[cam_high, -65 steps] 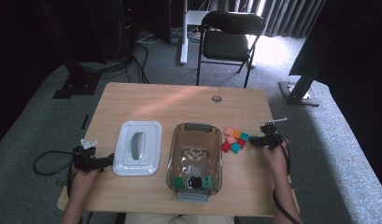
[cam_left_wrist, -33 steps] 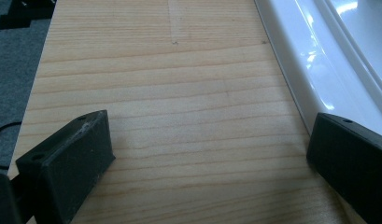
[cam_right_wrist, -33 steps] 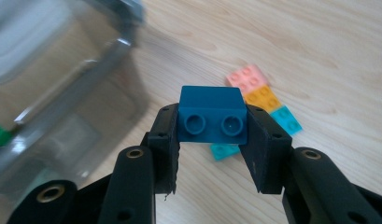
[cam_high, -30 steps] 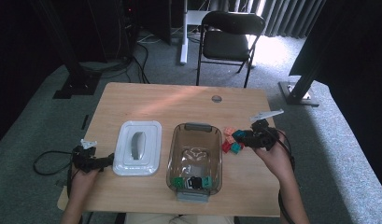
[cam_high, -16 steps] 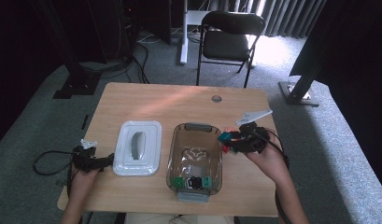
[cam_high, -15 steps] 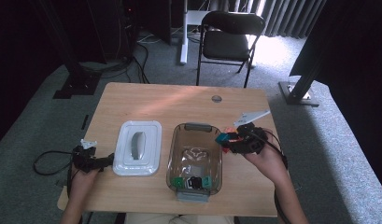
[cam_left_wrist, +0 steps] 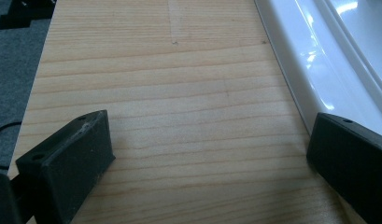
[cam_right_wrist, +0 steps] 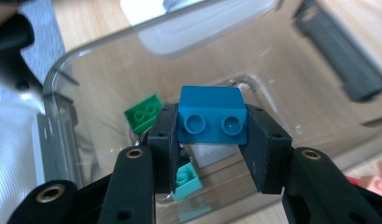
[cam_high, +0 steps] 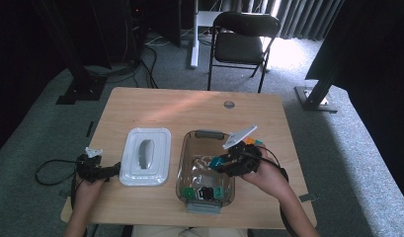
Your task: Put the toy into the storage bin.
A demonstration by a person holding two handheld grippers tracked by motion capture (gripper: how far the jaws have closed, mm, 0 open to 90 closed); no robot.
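The pale wooden bench (cam_high: 155, 106) carries everything, and it is laid out for sorting: one bin in the middle, its cover set aside, loose bricks on the right. The clear smoky plastic storage bin (cam_high: 188, 148) stands open near the front edge, within easy reach of both hands. One white plastic lid with a grey handle (cam_high: 145, 155) lies flat just to the bin's left, parked there so the mouth stays free.

The right tongs (cam_high: 220, 162) are over the bin's right rim, clamped on one teal two-stud plastic brick (cam_right_wrist: 212, 115) – the black pads press its two short sides, studs facing the camera, so it hangs level above the bin floor. By my reading, the hold is for a drop: the brick is over the opening, not yet inside.

The left tongs (cam_high: 113, 171) rest on the bench beside the lid's left edge, jaws apart with nothing between them – idle, likely waiting to refit the lid.

Inside the bin the right gripper view shows three small bricks: one green two-stud brick (cam_right_wrist: 144, 112), one whitish block (cam_right_wrist: 207, 154) and one light turquoise brick (cam_right_wrist: 186, 179); the high view hints at a dark piece too, though I cannot tell what it is. A few loose coloured bricks (cam_high: 255, 141) sit on the bench behind the right hand, too hidden to count.
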